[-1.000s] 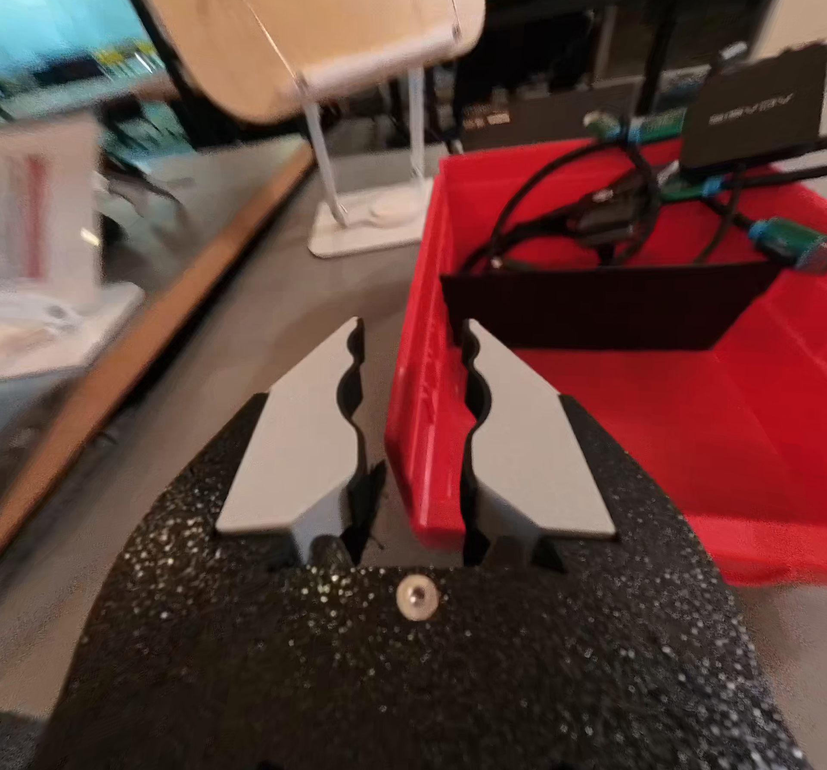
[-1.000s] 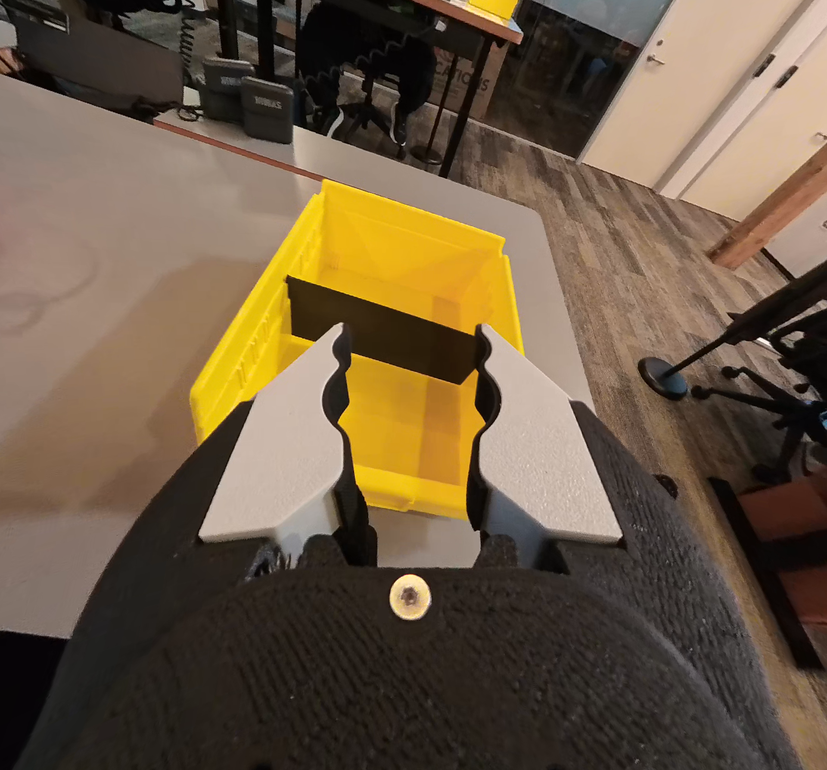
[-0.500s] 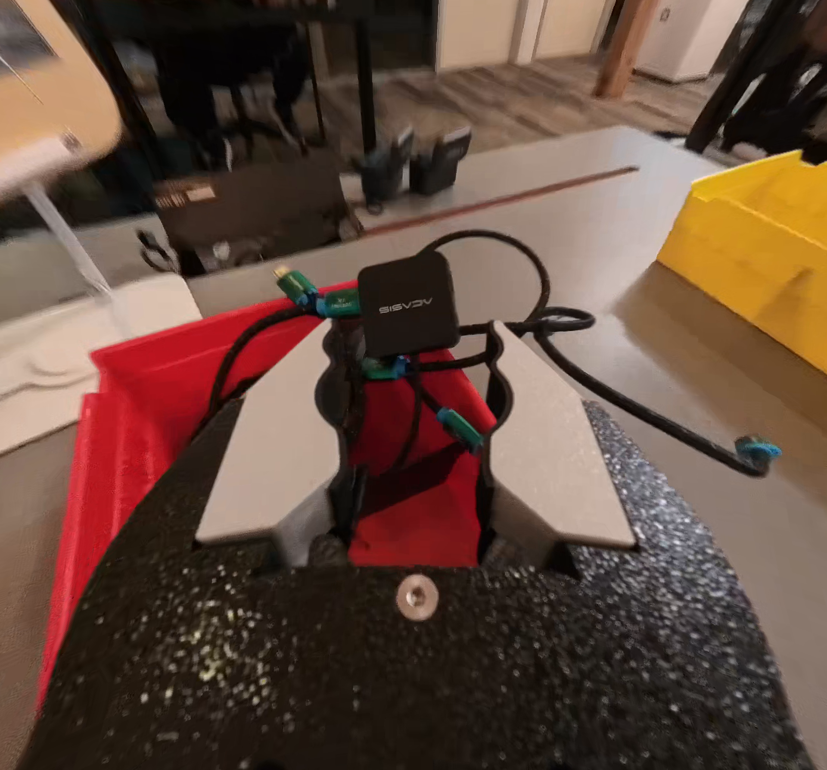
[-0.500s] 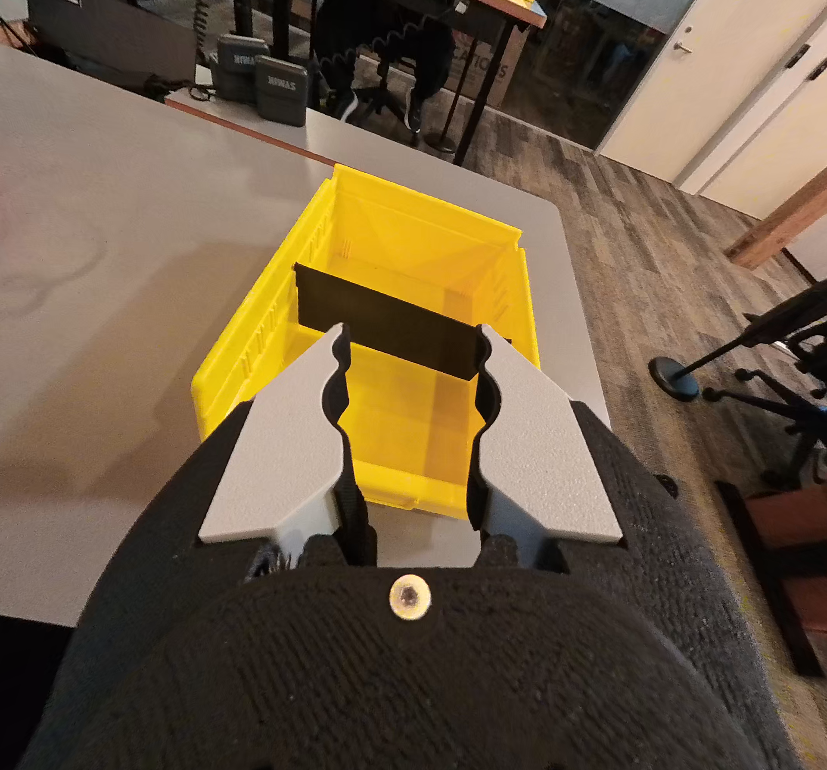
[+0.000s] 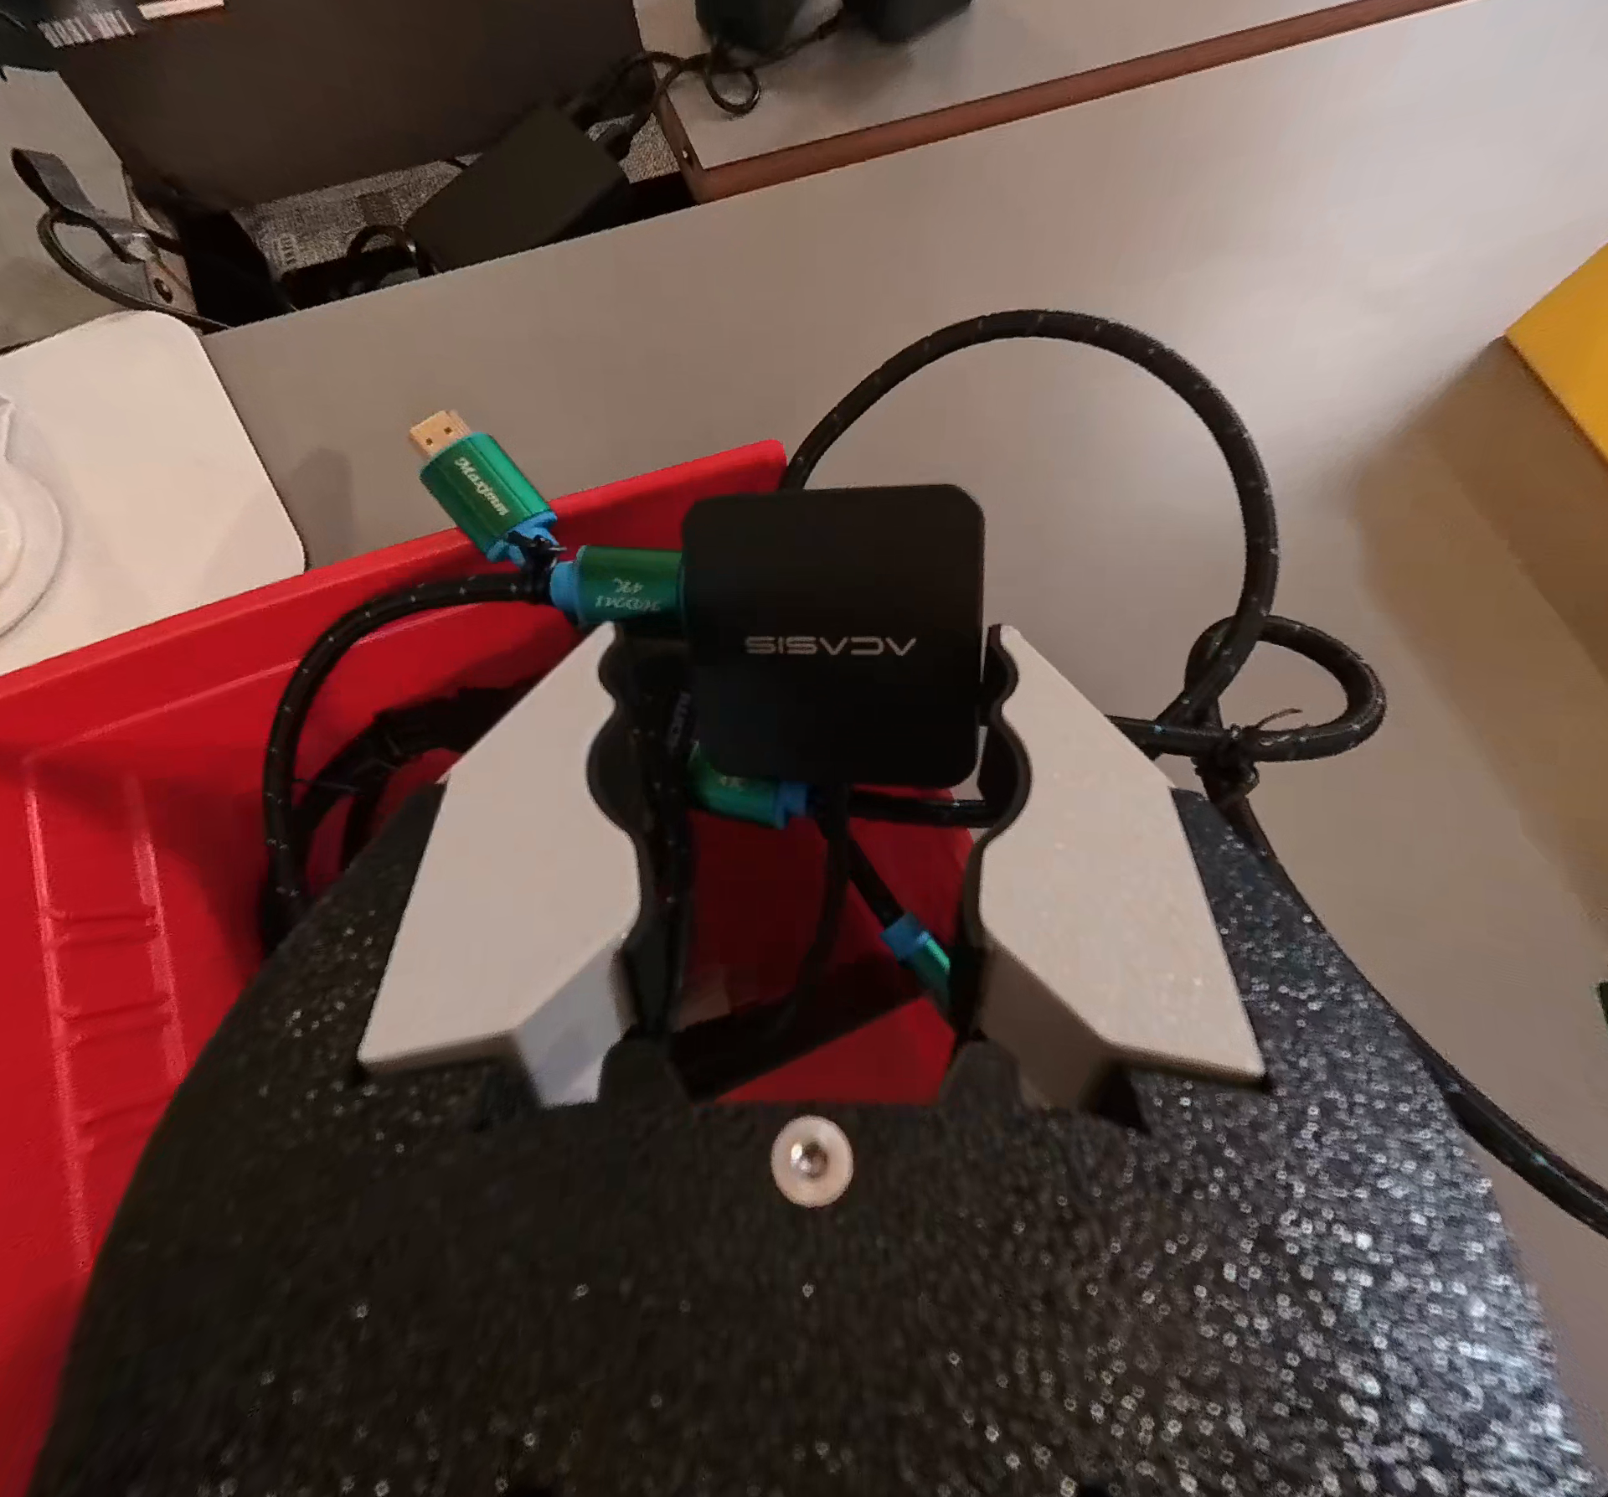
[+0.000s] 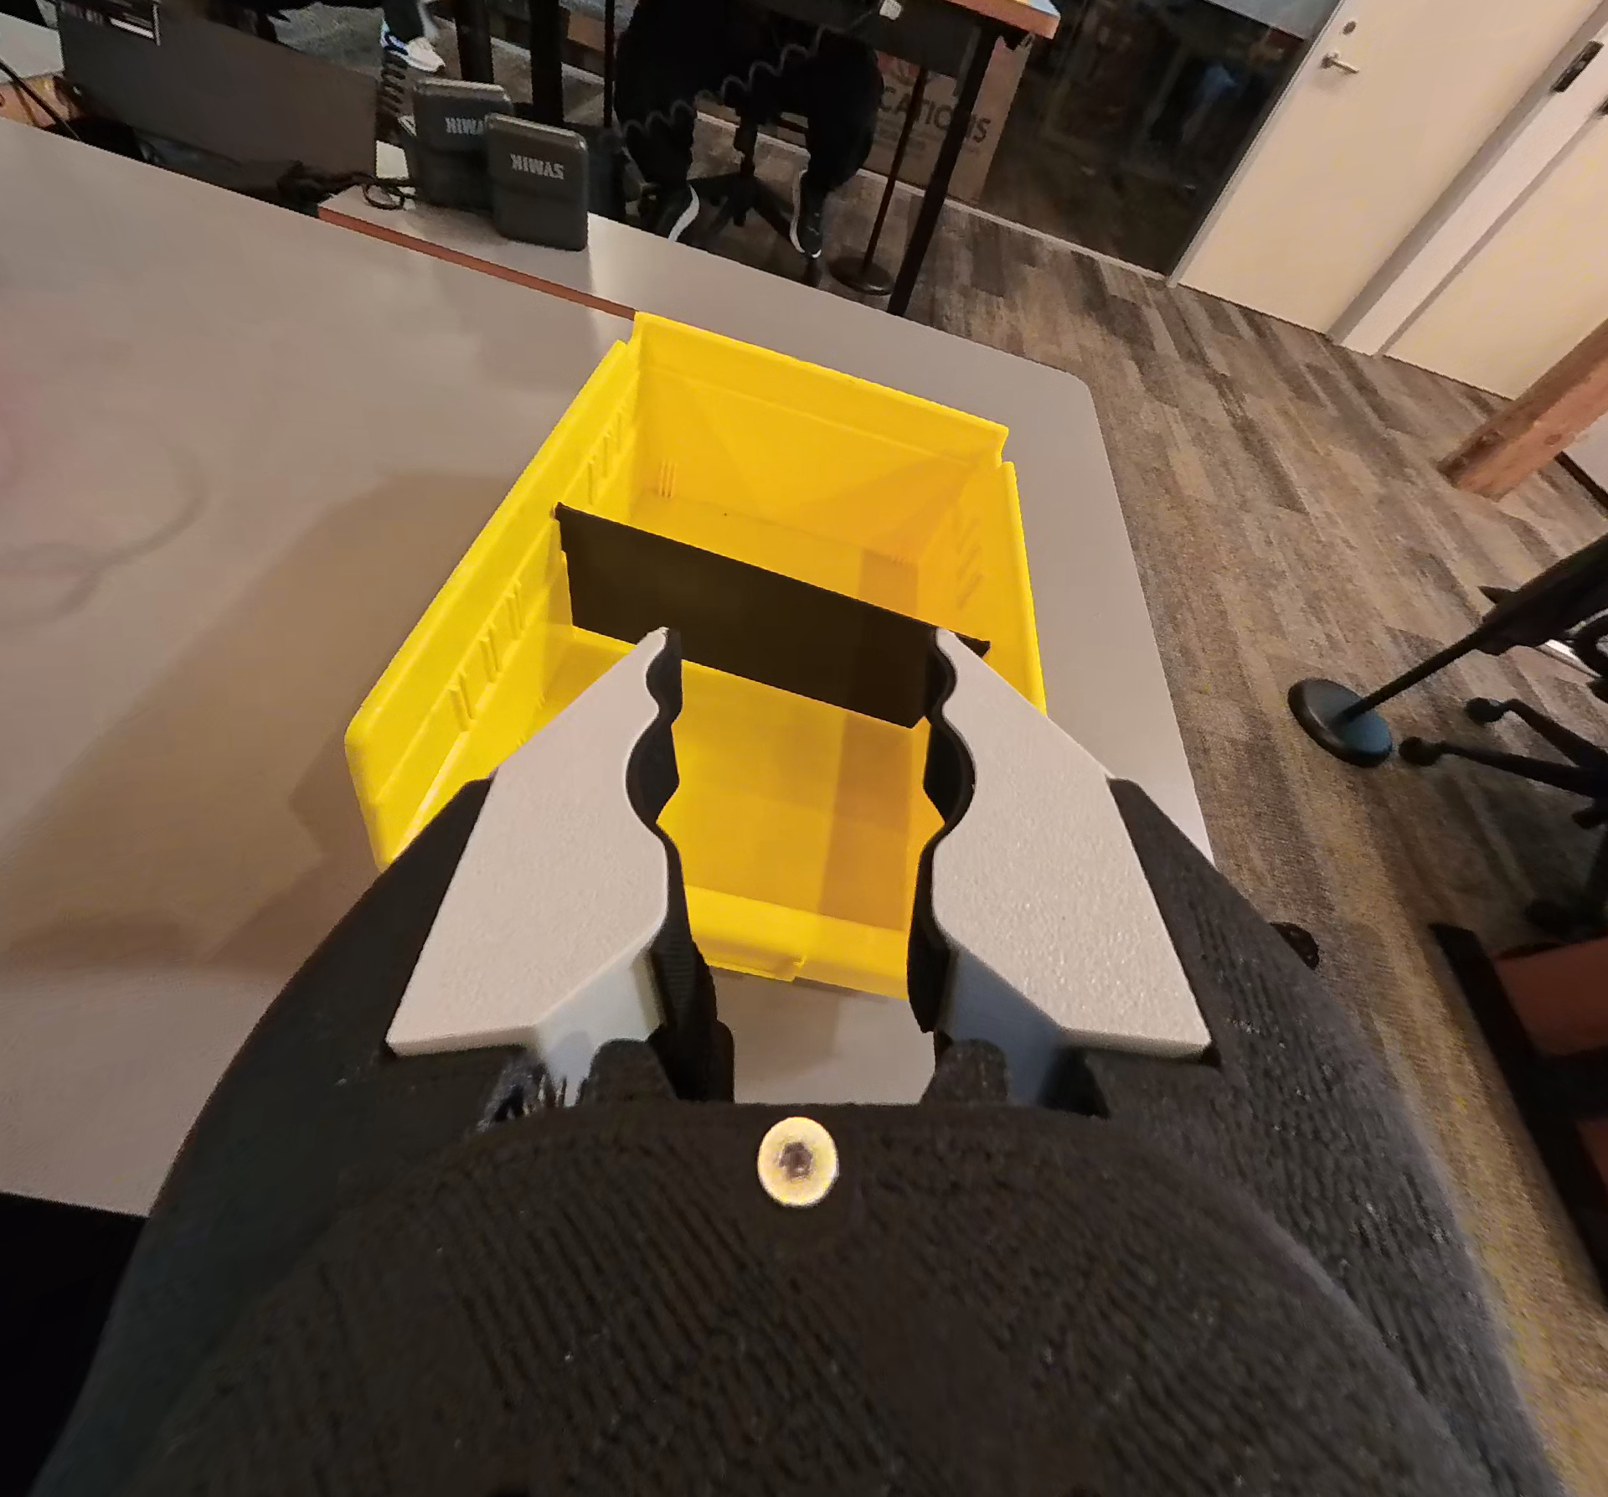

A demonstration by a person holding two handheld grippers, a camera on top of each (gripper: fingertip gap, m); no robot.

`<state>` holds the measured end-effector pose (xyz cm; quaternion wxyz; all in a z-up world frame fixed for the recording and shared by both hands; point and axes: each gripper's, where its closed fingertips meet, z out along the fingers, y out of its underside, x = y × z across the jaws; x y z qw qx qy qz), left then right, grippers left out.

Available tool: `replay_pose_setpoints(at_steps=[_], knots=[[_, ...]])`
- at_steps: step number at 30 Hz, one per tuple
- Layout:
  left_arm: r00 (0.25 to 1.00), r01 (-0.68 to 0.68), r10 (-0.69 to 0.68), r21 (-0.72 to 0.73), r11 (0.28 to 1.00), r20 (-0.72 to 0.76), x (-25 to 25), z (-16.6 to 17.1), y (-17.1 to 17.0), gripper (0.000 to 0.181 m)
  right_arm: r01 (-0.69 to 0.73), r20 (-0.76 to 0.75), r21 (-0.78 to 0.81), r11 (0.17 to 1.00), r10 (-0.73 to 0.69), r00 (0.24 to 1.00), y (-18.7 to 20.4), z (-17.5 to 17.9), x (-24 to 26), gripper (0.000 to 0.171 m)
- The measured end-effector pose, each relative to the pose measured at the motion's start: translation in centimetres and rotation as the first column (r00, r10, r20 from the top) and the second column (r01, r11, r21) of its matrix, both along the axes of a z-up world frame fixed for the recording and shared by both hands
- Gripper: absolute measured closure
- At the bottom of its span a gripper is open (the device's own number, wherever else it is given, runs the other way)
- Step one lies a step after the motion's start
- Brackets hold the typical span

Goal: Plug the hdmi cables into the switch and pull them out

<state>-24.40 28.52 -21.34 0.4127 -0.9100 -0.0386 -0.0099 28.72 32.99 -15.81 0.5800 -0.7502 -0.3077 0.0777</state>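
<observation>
A black square HDMI switch [image 5: 835, 637] rests at the far corner of a red bin [image 5: 130, 802]. One green HDMI plug [image 5: 622, 594] sits in its left side and another [image 5: 748, 794] at its near side. A loose green plug [image 5: 474, 480] with a gold tip lies over the bin's far rim. A further plug [image 5: 918, 946] lies lower in the bin. Black braided cables [image 5: 1244, 498] loop onto the table. My left gripper [image 5: 800, 641] is open, its fingertips on either side of the switch. My right gripper [image 6: 805, 637] is open and empty over a yellow bin [image 6: 487, 672].
The yellow bin has a black divider [image 6: 740, 611], and its corner shows at the right of the left wrist view [image 5: 1566, 359]. A white stand base [image 5: 130, 454] lies left of the red bin. Black boxes [image 6: 531, 180] stand at the table's back. Floor and a stand [image 6: 1340, 724] lie right. The gap from one gripper's tips to the other's is roughly 55 centimeters. The right gripper is farther from the loose green plug [image 5: 474, 480], some 60 centimeters, than the left, some 5 centimeters.
My left gripper swung right from the red bin's near corner to the switch, closed in on it, and its jaws opened wider. My right gripper stayed open over the yellow bin.
</observation>
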Motion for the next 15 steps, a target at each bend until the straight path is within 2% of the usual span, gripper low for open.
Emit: replay_pose_setpoints(at_steps=[2,3,8,11,15], knots=[[1.0,0.013,-0.012,-0.015,1.0,0.028,0.3,-0.1,-0.1,0.107,-0.005,-0.001,-0.002,1.0,0.005,1.0,0.0,0.0,-0.1,0.117],[0.997,0.039,-0.037,-0.027,0.999,0.063,0.7,-0.3,-0.3,0.116,-0.008,0.0,-0.003,1.0,0.008,1.0,-0.1,0.0,-0.2,0.117],[0.999,0.044,-0.044,-0.005,0.999,0.008,0.4,-0.1,-0.6,0.116,-0.023,-0.002,0.002,1.0,0.023,1.0,-0.3,0.1,-0.5,0.117],[0.999,0.036,-0.033,0.106,0.994,-0.03,0.2,1.6,-0.9,0.116,-0.024,-0.007,0.004,1.0,0.024,1.0,-0.3,0.2,-0.4,0.117],[0.994,0.02,0.012,0.284,0.958,-0.11,0.0,5.9,-2.0,0.116,-0.021,-0.011,-0.002,1.0,0.021,1.0,-0.3,0.1,-0.3,0.117]])
